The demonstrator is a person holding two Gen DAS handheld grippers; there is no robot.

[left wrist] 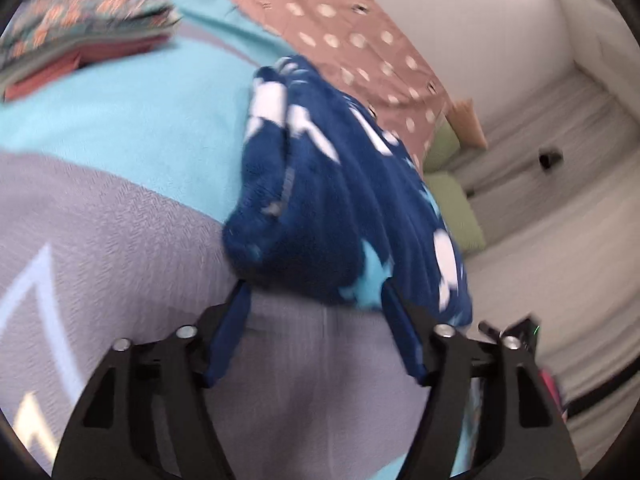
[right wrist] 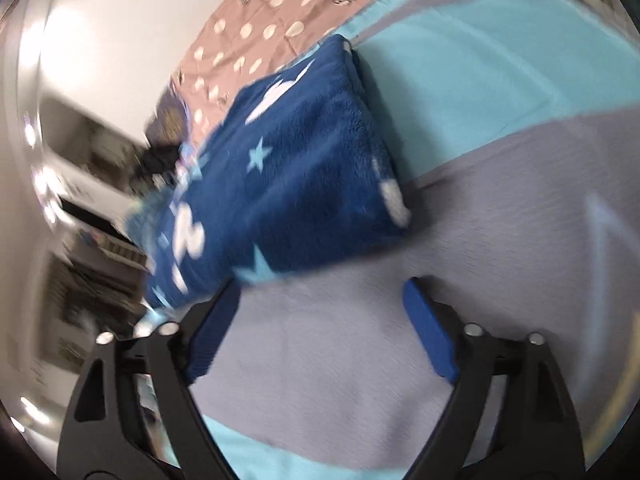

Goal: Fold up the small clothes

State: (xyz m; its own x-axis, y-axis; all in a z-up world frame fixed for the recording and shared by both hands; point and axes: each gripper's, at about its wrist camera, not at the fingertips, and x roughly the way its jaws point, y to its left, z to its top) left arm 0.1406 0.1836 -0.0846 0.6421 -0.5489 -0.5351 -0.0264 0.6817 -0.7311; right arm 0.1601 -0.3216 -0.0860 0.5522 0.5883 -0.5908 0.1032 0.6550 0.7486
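Nearest the left wrist camera, the left gripper (left wrist: pixel 316 288) has its blue-padded fingers (left wrist: pixel 226 340) spread apart with nothing pinched between them; their tips sit at the near edge of the folded navy fleece garment (left wrist: pixel 332 200), which lies just beyond on the grey-and-turquoise blanket (left wrist: pixel 120 128). From the right wrist camera, the right gripper (right wrist: pixel 324 284) also stands wide apart and empty, one pad's tip just at the garment's near hem, the other over bare grey blanket (right wrist: pixel 480 240). The garment (right wrist: pixel 296 176) is a thick folded bundle printed with white shapes and pale blue stars; white characters near its lower left edge look like a "2", but motion blur keeps them from being read with certainty. Farther back, a stack of folded clothes (left wrist: pixel 88 36) with a floral-patterned piece on top sits on the turquoise part, well apart from the garment. Beyond lies a pink cover with white dots (left wrist: pixel 360 28), then the white wall (left wrist: pixel 480 20).
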